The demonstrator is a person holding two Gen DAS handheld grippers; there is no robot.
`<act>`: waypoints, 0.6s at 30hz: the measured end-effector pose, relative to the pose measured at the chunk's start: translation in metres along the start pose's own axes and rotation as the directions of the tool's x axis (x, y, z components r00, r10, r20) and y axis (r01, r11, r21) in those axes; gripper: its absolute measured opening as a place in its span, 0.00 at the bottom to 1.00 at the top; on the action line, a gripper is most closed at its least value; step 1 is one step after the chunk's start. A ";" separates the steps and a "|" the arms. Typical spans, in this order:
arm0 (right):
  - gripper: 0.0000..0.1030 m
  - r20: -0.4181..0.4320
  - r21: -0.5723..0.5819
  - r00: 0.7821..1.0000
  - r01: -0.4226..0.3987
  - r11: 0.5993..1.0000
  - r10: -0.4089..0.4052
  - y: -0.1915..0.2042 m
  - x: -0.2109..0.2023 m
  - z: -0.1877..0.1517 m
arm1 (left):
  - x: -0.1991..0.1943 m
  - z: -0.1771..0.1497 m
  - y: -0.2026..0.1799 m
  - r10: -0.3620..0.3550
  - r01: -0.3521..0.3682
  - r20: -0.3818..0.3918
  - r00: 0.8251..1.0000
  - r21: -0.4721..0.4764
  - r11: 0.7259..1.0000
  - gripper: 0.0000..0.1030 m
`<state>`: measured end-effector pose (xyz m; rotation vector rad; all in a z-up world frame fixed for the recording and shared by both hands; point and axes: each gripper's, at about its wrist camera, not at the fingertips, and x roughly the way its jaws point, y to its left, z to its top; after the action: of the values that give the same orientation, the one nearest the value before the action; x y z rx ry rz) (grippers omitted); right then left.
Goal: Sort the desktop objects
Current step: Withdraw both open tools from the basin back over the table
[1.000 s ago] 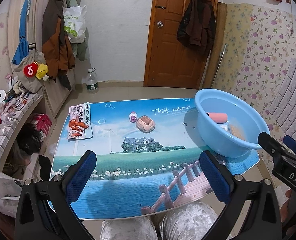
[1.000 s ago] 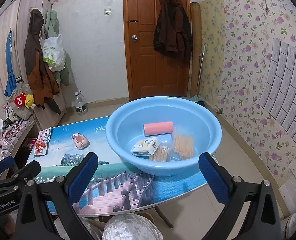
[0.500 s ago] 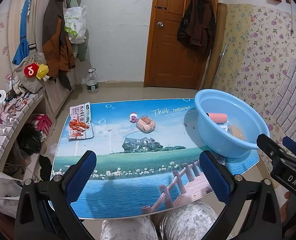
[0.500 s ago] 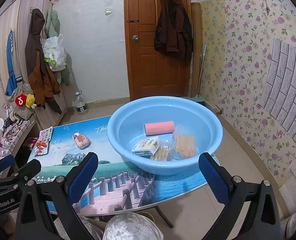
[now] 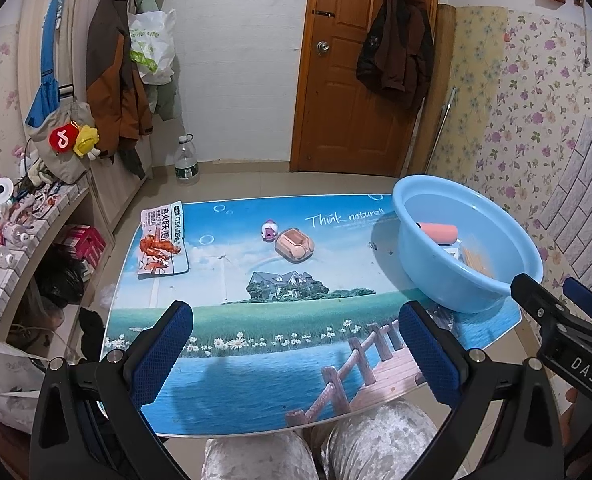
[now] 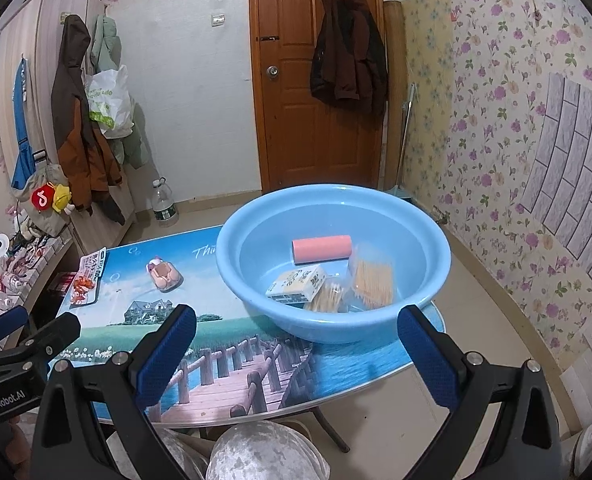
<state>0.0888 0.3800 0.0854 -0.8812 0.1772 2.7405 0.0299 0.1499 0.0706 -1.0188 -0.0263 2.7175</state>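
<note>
Left wrist view, pink case (image 5: 294,243) well beyond spread jaws

Both cameras sit low at the near edge of the table (image 5: 255,344), above the seated person's knees (image 5: 376,432), and face across it toward the door (image 5: 348,80). The left wrist view looks from the near left part, with the blue basin (image 5: 476,292) at its right. The right wrist view sits further right, close to that basin (image 6: 255,304). Both share the tabletop, basin, snack packet (image 5: 161,244) and door wall
</note>
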 end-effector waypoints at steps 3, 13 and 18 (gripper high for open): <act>0.98 -0.005 0.001 1.000 0.002 1.000 -0.002 -0.001 0.002 0.000 | 0.001 -0.001 -0.002 0.000 0.000 -0.002 1.000 0.002 1.000 1.00; 0.98 0.011 -0.014 1.000 -0.023 1.000 0.023 0.007 0.001 0.004 | -0.002 0.002 0.003 0.017 -0.017 0.009 1.000 -0.008 1.000 1.00; 0.98 0.016 -0.028 0.998 -0.059 0.998 0.060 0.012 -0.001 0.001 | -0.005 0.005 0.021 0.057 -0.057 0.023 0.998 -0.034 0.998 1.00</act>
<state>0.0856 0.3681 0.0867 -0.8727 0.1660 2.8109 0.0257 0.1289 0.0754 -1.0107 -0.0483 2.7899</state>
